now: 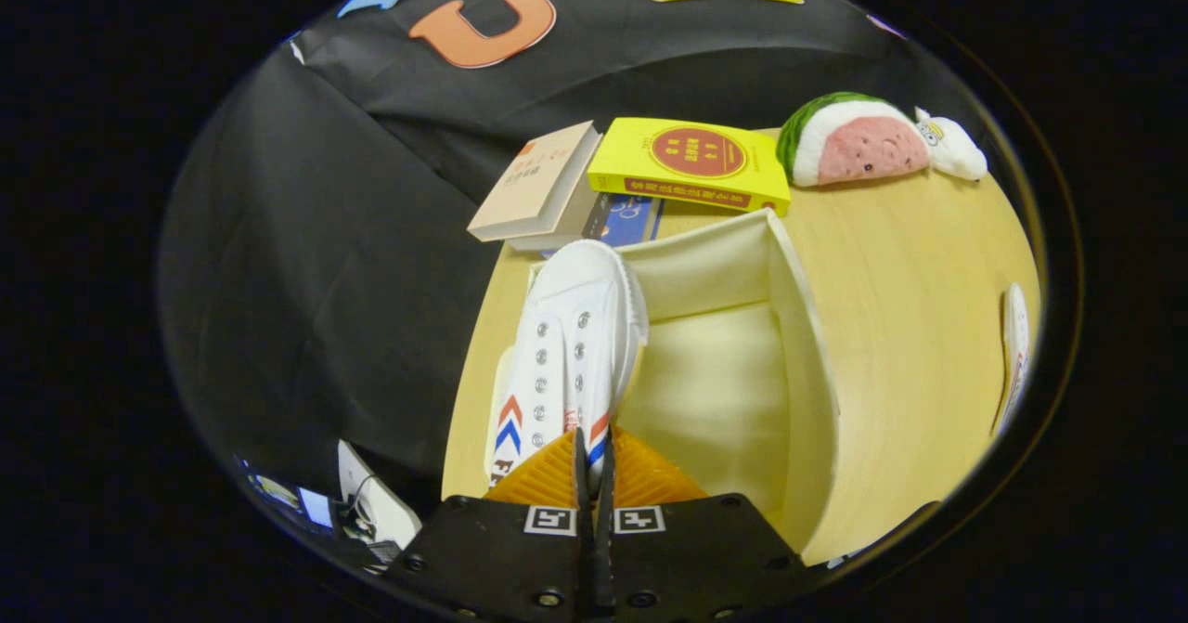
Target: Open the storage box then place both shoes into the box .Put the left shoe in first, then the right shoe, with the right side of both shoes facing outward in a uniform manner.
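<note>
**Shoe going into the open box**

The gripper [591,460] is pinching a white shoe [566,354] at its collar, fingers nearly together, toe pointing away. It is holding the shoe over the left side of the open box [798,344], probably leaving room beside it. Another shoe [1014,354] is lying well apart on the table [910,261].

Staged recording booth, domestic props.
Black cloth wall [306,233] backs a pale wooden table [910,307] holding stacked books [687,163], a watermelon plush [849,140] and an open storage box [798,326].
</note>
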Tool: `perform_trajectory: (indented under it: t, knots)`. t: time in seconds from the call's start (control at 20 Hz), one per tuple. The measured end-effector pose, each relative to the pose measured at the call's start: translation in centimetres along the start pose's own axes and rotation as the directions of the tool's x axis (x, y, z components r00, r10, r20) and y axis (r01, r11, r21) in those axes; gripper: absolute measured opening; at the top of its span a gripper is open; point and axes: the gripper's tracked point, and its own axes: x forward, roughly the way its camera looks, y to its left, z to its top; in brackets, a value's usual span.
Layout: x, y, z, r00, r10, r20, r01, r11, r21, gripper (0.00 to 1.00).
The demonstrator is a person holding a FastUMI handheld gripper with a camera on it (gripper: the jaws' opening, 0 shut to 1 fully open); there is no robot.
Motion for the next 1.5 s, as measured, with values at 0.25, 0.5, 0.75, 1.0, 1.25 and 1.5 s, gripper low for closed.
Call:
perform_trajectory:
  t: [0.25,0.5,0.75,1.0,1.25,1.5]
  knots:
    - [0.4,-0.3,-0.2,1.0,-0.011,-0.006,0.011,1.0,-0.005,0.0]
    - [1.5,-0.6,-0.7,1.0,-0.012,-0.014,0.012,1.0,0.011,0.0]
    - [2.2,-0.5,-1.1,1.0,-0.028,-0.008,0.028,0.999,-0.016,0.06]
    - [4.3,-1.8,-2.5,0.996,-0.06,-0.059,0.06,0.998,-0.006,0.48]
    - [1.9,-1.4,-1.3,0.998,-0.051,0.025,0.053,0.996,-0.067,0.94]
    - [-2.9,-2.1,0.7,0.984,-0.064,0.166,0.093,0.98,-0.175,0.94]
